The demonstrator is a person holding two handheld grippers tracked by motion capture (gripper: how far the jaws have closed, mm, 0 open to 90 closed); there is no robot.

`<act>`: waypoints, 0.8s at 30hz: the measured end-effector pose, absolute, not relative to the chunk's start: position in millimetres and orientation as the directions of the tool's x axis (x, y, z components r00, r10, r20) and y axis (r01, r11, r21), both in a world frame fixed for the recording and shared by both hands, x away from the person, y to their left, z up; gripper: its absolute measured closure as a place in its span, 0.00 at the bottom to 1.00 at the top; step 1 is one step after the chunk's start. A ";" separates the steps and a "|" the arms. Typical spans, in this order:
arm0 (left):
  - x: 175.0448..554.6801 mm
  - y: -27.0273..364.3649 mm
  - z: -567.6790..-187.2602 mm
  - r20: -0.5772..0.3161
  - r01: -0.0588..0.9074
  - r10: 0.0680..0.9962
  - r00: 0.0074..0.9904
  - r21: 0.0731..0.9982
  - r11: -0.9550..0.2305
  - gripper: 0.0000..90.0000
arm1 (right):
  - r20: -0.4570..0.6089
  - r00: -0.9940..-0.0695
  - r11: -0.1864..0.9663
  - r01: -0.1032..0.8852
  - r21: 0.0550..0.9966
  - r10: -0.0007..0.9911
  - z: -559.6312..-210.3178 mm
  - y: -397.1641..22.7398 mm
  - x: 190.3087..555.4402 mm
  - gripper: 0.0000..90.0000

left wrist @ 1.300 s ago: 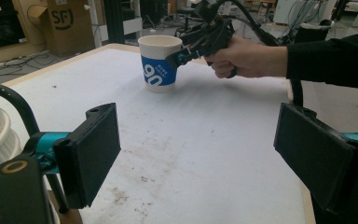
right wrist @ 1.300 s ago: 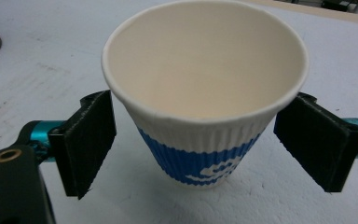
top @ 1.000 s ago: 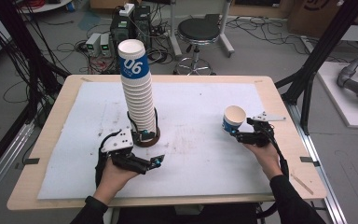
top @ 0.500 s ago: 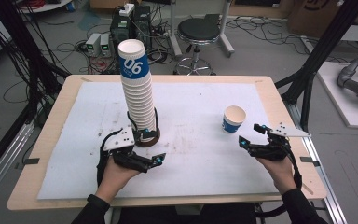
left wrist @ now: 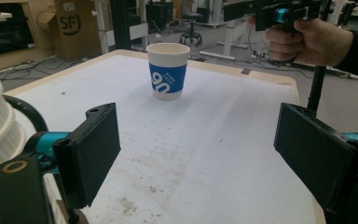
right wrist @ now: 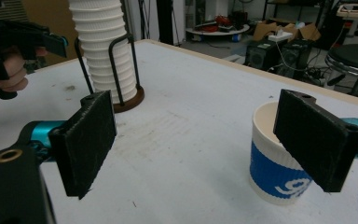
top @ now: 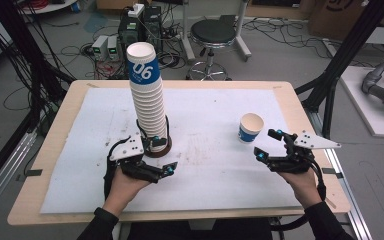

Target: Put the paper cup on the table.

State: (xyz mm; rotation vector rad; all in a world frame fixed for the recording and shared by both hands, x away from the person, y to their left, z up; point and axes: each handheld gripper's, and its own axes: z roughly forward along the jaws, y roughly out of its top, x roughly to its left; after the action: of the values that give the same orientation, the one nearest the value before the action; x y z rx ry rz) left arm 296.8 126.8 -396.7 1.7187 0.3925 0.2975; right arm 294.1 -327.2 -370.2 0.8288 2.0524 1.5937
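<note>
Released, the paper cup (top: 251, 128) marked "90" stands near the table's (top: 280, 92) right edge; right gripper (top: 268, 145) has withdrawn, jaws open. Left gripper (top: 162, 156) gapes empty beside the cup stack (top: 147, 100), whose top reads "06".

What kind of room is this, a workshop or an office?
Most likely a robotics lab or workshop. A person works handheld grippers, the left gripper and right gripper, at a table with a cup stack, while cables, electronic boxes and a cardboard box crowd the floor.
</note>
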 end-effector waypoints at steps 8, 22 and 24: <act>289.6 129.5 -400.8 0.019 0.084 0.440 0.898 0.973 -0.214 0.16 | 0.013 -0.774 0.199 0.180 0.963 0.633 -370.4 -315.3 294.7 0.17; 285.9 132.0 -398.5 0.014 0.092 0.439 0.899 0.972 -0.218 0.16 | -0.007 -0.817 0.236 0.157 0.959 0.576 -371.1 -306.1 294.8 0.17; 286.2 132.1 -398.4 0.010 0.094 0.435 0.901 0.972 -0.218 0.16 | -0.004 -0.820 0.239 0.162 0.958 0.572 -371.4 -305.7 294.9 0.17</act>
State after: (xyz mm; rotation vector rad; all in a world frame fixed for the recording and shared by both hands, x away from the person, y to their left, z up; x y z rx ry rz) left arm 286.2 132.1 -398.4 1.7778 0.3988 0.3282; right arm 294.9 -305.7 -371.4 0.6765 2.1641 1.6066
